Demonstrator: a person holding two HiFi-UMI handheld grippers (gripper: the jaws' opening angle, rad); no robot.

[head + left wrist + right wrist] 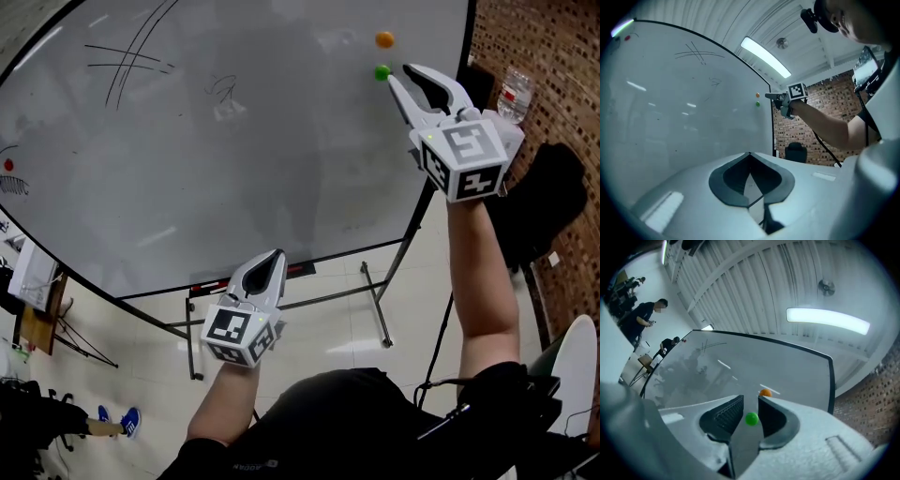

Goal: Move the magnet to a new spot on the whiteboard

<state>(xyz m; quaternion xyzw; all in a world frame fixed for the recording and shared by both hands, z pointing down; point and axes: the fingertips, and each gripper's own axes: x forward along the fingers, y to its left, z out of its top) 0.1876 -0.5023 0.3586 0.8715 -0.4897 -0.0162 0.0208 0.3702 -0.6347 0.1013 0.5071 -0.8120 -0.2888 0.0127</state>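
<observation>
A small green magnet (382, 72) sticks to the whiteboard (234, 141) near its upper right edge, just below an orange magnet (384, 39). My right gripper (400, 74) is raised to the board with its tips beside the green magnet. In the right gripper view the green magnet (751, 418) sits in the gap of the right gripper (750, 399), whose jaws stand apart and do not press on it; the orange magnet (765, 393) peeks above the right jaw. My left gripper (274, 255) hangs low under the board's bottom edge, shut and empty, its tips (749, 153) meeting.
The board carries pen scribbles (131, 56) at upper left and a red magnet (8, 165) at its left edge. Its metal stand (375, 300) stands on the tiled floor. A water bottle (515, 94) and a dark chair (548, 202) sit by the brick wall on the right.
</observation>
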